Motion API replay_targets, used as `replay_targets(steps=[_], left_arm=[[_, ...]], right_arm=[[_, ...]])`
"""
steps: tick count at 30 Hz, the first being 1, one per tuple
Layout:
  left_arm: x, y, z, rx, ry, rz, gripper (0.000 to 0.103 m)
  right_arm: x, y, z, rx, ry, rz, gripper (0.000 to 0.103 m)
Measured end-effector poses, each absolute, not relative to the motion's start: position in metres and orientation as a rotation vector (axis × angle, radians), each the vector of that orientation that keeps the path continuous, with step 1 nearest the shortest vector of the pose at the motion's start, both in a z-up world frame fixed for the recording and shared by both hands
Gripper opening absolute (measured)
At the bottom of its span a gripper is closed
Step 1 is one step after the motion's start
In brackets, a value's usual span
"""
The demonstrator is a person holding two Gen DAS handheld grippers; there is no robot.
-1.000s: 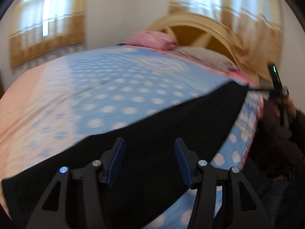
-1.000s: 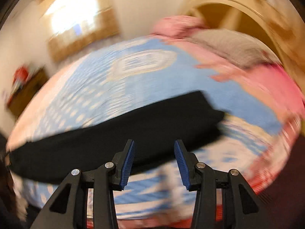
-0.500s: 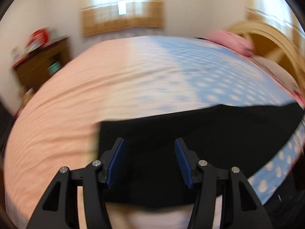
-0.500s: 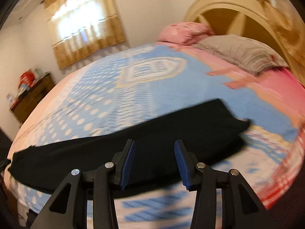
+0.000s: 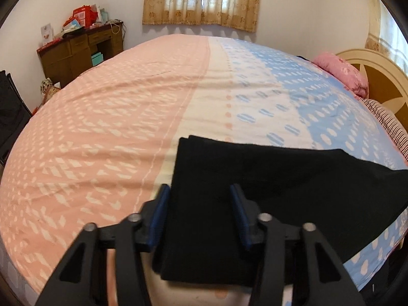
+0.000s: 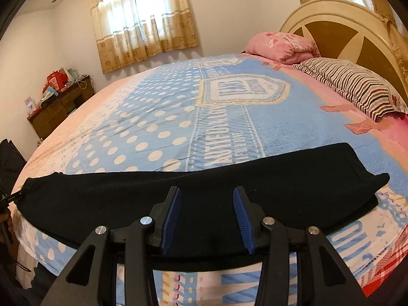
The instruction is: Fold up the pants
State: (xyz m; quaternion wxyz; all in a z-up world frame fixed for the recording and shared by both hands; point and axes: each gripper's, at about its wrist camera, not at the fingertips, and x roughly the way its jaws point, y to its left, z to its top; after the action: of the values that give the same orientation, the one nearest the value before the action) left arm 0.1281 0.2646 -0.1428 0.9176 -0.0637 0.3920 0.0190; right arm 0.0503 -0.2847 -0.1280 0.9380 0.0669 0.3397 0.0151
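Observation:
Black pants (image 6: 229,193) lie folded lengthwise as a long strip along the near edge of the bed. In the left wrist view their left end (image 5: 255,183) shows as a squared edge. My left gripper (image 5: 199,201) is open just above that left end, its left finger by the cloth's side edge. My right gripper (image 6: 206,209) is open above the middle of the strip. Neither holds cloth. The left gripper (image 6: 7,199) shows faintly at the strip's far left end.
The bed's sheet (image 5: 127,117) is pink on the left and blue (image 6: 158,117) on the right. A striped pillow (image 6: 352,86) and pink pillow (image 6: 283,46) lie by the headboard (image 6: 339,25). A wooden desk (image 5: 79,48) stands beyond the bed.
My left gripper has swung left from the strip's middle to its left end. My right gripper has drawn closer over the middle. The pants lie still.

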Motion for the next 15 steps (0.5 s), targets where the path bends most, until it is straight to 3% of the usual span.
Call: replay_targets(steps=[3, 9, 15], left_arm=[[0.128, 0.260, -0.139, -0.118, 0.791, 0.023, 0.018], [0.118, 0.275, -0.121, -0.190, 0.742, 0.027, 0.017], [0.125, 0.281, -0.147, -0.209, 0.776, 0.016, 0.018]], right_arm=[[0.051, -0.284, -0.130, 0.146, 0.703, 0.029, 0.045], [0.054, -0.273, -0.138, 0.112, 0.732, 0.030, 0.045], [0.058, -0.277, -0.162, 0.109, 0.810, 0.008, 0.045]])
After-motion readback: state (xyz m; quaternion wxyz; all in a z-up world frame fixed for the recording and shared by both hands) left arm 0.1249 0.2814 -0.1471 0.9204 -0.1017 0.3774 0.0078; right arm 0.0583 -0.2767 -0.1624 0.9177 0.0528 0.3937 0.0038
